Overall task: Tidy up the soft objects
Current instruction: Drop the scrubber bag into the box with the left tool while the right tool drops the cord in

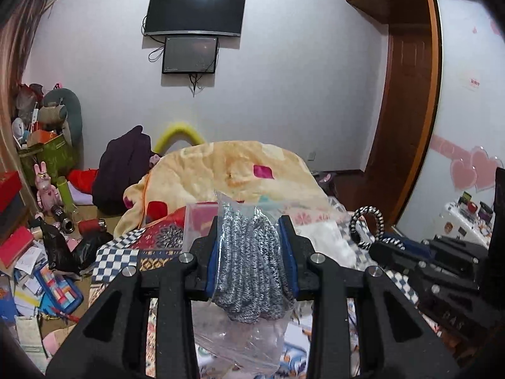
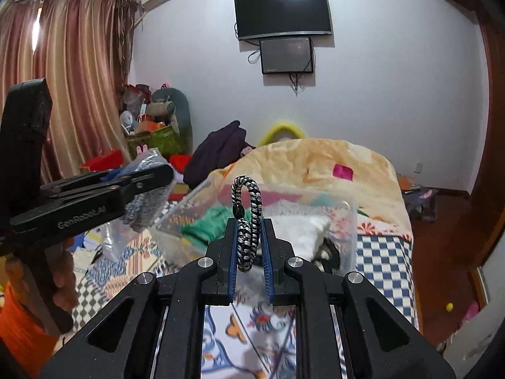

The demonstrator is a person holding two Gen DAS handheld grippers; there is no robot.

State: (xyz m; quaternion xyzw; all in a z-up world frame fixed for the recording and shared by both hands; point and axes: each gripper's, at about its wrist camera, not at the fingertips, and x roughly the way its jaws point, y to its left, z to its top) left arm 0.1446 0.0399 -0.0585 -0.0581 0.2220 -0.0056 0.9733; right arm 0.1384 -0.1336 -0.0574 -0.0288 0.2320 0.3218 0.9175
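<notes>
My left gripper (image 1: 252, 230) is shut on a clear plastic bag (image 1: 243, 341) stuffed with grey-and-white knitted fabric (image 1: 249, 265), held up above the bed. That same left gripper (image 2: 157, 173) shows from the side at the left of the right wrist view, with the bag (image 2: 142, 202) hanging from it. My right gripper (image 2: 249, 233) is shut on a black-and-white braided cord loop (image 2: 247, 218), whose loop stands up above the fingers. The loop (image 1: 367, 224) also appears at the right of the left wrist view. A clear plastic bin (image 2: 347, 221) with soft items lies on the bed just beyond.
A patterned bedspread (image 2: 382, 252) covers the bed, with a cream blanket (image 1: 227, 164) heaped at its far end. Clutter of boxes, papers and toys fills the floor at left (image 1: 41, 252). Two screens (image 1: 194, 11) hang on the far wall. A wooden wardrobe (image 1: 407, 94) stands right.
</notes>
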